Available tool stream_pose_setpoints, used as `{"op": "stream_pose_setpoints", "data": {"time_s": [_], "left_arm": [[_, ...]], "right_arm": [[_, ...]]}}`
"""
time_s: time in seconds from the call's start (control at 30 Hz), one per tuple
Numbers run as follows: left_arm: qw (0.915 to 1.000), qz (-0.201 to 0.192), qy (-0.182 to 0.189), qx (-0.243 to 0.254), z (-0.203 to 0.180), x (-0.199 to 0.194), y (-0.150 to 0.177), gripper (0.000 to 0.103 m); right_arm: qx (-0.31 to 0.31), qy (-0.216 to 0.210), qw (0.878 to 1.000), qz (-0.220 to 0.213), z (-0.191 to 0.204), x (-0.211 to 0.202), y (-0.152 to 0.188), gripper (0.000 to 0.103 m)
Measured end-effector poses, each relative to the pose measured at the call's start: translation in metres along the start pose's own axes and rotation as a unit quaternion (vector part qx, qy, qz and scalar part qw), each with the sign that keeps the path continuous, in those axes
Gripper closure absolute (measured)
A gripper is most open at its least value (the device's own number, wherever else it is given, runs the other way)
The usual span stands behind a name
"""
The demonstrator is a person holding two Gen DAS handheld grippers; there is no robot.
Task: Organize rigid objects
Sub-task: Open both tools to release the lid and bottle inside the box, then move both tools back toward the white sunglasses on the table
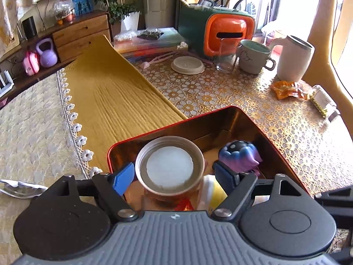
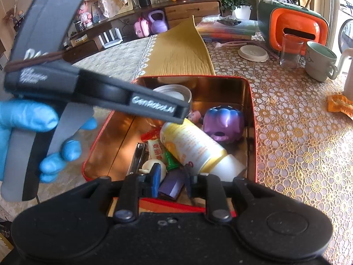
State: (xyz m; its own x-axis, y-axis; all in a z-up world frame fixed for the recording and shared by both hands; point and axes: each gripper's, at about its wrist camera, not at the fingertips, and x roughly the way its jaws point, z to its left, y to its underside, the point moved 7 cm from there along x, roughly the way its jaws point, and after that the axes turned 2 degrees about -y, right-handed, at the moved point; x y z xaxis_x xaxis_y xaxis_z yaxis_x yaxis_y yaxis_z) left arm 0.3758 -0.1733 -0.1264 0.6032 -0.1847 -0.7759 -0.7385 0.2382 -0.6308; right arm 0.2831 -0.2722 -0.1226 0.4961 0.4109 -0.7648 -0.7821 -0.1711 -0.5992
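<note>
Hovering inside the red tin's rim, left gripper straddles a jar.

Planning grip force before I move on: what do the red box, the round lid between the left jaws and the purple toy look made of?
Red box: likely tin; its glossy coppery inner walls mirror the contents. Round lid: probably metal, a dull grey rim around a matte white liner. Purple toy: looks like moulded vinyl or plastic, smooth with a soft sheen; how hard it is cannot be told.
</note>
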Motion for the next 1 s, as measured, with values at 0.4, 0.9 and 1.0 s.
{"op": "stream_pose_setpoints", "data": {"time_s": [0.4,0.9,1.0], "left_arm": [[0.9992,-0.034,0.019,-0.002,0.01,-0.067,0.014,0.023],[0.9978,-0.061,0.0,-0.026,0.069,-0.15,0.057,0.023],[0.9971,-0.064,-0.01,-0.039,0.087,-0.16,0.067,0.023]], "right_arm": [[0.002,0.007,1.0,-0.022,0.013,-0.025,-0.003,0.072],[-0.018,0.007,0.998,-0.059,0.055,-0.057,-0.007,0.043],[-0.027,0.006,0.998,-0.062,0.067,-0.059,-0.007,0.038]]}}
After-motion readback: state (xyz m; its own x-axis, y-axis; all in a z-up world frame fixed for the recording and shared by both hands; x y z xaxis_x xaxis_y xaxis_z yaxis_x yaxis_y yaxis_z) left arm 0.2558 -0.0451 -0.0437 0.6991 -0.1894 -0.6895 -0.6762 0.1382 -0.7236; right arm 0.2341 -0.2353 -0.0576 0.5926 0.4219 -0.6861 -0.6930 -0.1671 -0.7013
